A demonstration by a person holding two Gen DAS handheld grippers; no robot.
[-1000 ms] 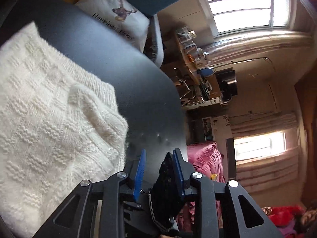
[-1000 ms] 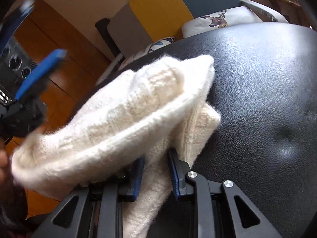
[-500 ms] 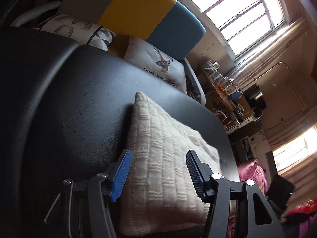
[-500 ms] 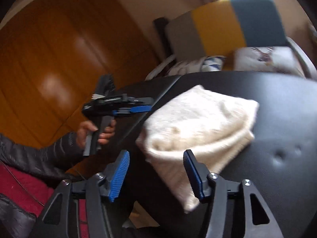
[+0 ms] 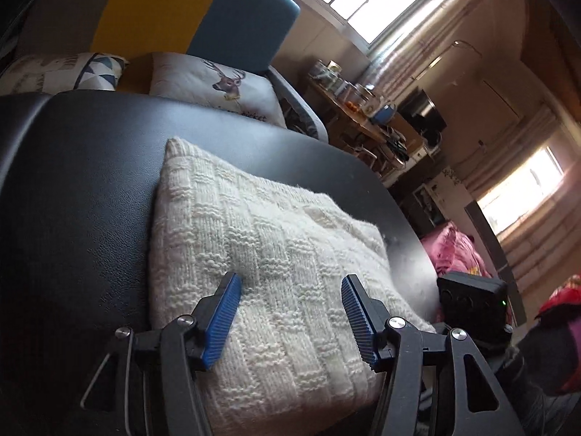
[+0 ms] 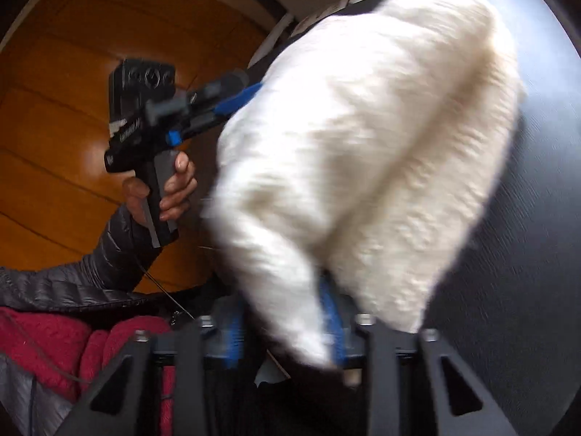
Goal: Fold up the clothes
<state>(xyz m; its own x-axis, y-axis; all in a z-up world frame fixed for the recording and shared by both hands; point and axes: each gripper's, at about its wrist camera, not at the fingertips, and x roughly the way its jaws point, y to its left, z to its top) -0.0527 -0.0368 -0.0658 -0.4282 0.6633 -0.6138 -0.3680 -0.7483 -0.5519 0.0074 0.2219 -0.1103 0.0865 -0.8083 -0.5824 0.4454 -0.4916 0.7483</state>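
Note:
A folded white knit sweater (image 5: 261,254) lies on the black padded table (image 5: 80,189). My left gripper (image 5: 290,305) hovers over its near part, open, with the blue pads (image 5: 221,319) spread across the knit and gripping nothing. In the blurred right wrist view the sweater (image 6: 381,138) fills the middle. My right gripper (image 6: 283,334) is at its near edge, jaws closing, with a hanging fold of knit between the pads. A hand (image 6: 174,189) holds the left gripper (image 6: 250,91) at the sweater's left side.
Behind the table stands a yellow and blue chair (image 5: 203,18) with a deer cushion (image 5: 218,83). A cluttered desk (image 5: 363,109) and pink bedding (image 5: 454,254) are to the right. Wooden floor (image 6: 54,145) and a red garment (image 6: 54,345) lie left of the table.
The left gripper has come lower and closer over the sweater, still open. The right gripper has moved in on the sweater's near edge and gone from wide open to closed on a fold.

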